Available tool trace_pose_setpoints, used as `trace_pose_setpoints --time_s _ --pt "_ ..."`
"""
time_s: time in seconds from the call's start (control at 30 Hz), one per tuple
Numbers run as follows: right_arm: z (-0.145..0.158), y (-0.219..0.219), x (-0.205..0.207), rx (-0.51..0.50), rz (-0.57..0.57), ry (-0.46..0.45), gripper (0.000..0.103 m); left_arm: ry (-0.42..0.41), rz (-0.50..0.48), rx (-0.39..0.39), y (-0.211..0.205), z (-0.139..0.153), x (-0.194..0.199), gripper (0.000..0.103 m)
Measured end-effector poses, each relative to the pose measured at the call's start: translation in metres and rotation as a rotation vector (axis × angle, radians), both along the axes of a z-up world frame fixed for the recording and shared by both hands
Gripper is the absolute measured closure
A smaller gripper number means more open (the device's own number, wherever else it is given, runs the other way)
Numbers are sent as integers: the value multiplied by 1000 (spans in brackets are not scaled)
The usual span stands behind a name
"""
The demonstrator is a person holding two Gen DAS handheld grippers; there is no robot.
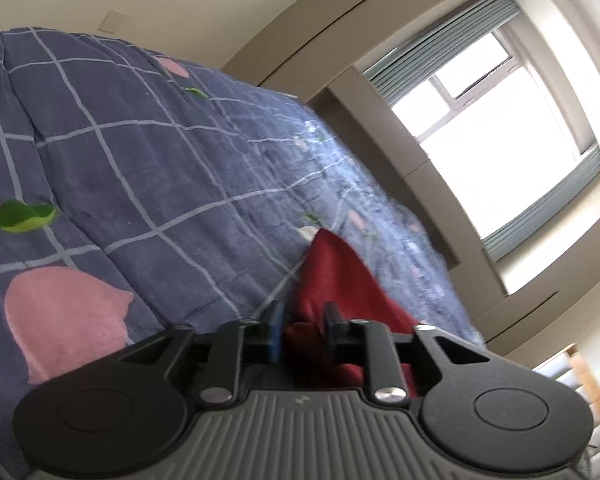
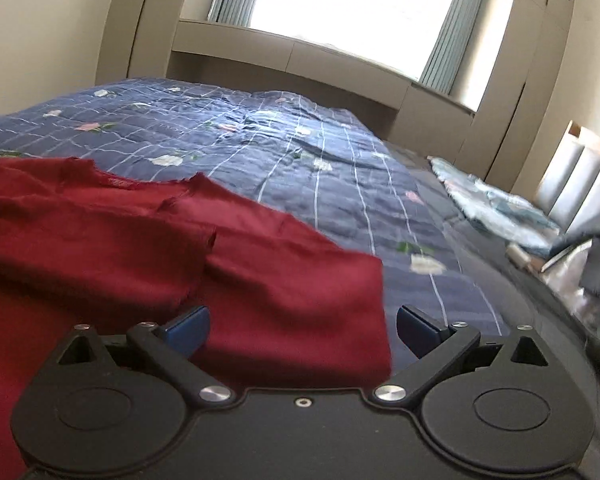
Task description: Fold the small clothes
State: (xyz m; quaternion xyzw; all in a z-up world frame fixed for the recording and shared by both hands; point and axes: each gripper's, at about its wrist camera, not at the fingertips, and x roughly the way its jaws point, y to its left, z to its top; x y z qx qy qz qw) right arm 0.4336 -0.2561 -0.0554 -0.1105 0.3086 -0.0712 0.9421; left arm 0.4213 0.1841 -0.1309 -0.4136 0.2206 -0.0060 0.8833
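Right wrist view shows my spread right gripper [image 2: 302, 330] over the rumpled red garment [image 2: 140, 248] on the blue quilt [image 2: 300, 152], while my left gripper [image 1: 304, 330] pinches its bunched edge.

Open quilt [image 2: 300, 168] ahead, clothes pile [image 2: 500, 208] crowding right edge

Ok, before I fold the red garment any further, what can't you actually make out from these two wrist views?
- Red garment: its whole shape and kind; cut off by the right view's left edge and hidden under the right gripper.
- Left gripper: how much cloth it pinches; its body hides the lower folds.
- Pile near the headboard: blurred, items unclear.
- Quilt: near part cut off in the left view.
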Motion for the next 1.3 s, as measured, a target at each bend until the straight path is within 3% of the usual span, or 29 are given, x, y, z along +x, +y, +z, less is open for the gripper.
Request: trace_pose_setpoints --time_s 0.13,0.23,0.4,0.7,0.93,1.1,1.17,1.3 --pt "10 -7 -59 100 39 15 1 -20 -36 56 -8 15 -13 32" --pt "14 -12 -106 200 87 25 1 -30 -80 133 -18 31 -42 16" --pt "13 -14 -175 353 155 55 1 -12 -203 231 -34 46 -102 10" --pt "4 -14 -249 478 107 90 1 79 -346 364 -67 51 -196 1" --pt "2 -24 -283 594 26 30 5 137 -384 449 -85 49 -232 5" --pt "5 -24 -293 615 -30 12 32 208 -364 469 -87 57 -241 15" --pt "6 -24 -297 630 -28 13 51 228 -372 467 -88 60 -247 21" --pt "7 -23 -302 637 -32 29 74 255 -391 495 -91 62 -255 44"
